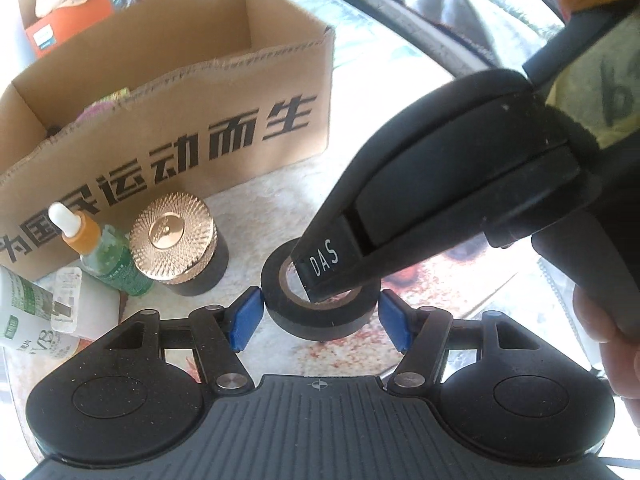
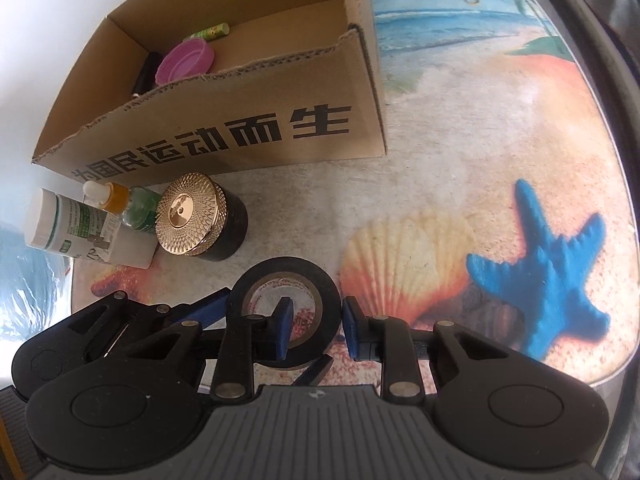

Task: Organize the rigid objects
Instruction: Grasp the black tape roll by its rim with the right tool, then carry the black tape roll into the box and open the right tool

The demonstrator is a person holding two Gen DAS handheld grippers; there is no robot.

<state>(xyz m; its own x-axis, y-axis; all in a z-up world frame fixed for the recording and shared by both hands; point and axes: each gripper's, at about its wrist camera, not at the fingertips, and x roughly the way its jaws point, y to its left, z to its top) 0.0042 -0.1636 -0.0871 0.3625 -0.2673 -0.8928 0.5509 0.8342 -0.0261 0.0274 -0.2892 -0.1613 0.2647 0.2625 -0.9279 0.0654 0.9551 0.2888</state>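
Observation:
A black roll of tape (image 1: 320, 312) lies flat on the beach-print table. My left gripper (image 1: 320, 318) is open, its blue pads on either side of the roll, close to it. My right gripper (image 2: 316, 328) comes in from above, seen in the left wrist view as a black body (image 1: 440, 184). It is open, with one blue pad (image 2: 284, 326) inside the roll's (image 2: 256, 280) hole and the other pad (image 2: 352, 328) outside its wall. An open cardboard box (image 2: 248, 132) stands behind.
A gold-lidded black jar (image 1: 180, 248), a green dropper bottle (image 1: 108, 256) and a white bottle (image 1: 28, 312) stand left of the tape. The box holds a pink lid (image 2: 186, 60), a small green tube (image 2: 210, 32) and a dark item. The table's round edge (image 2: 624, 280) is at right.

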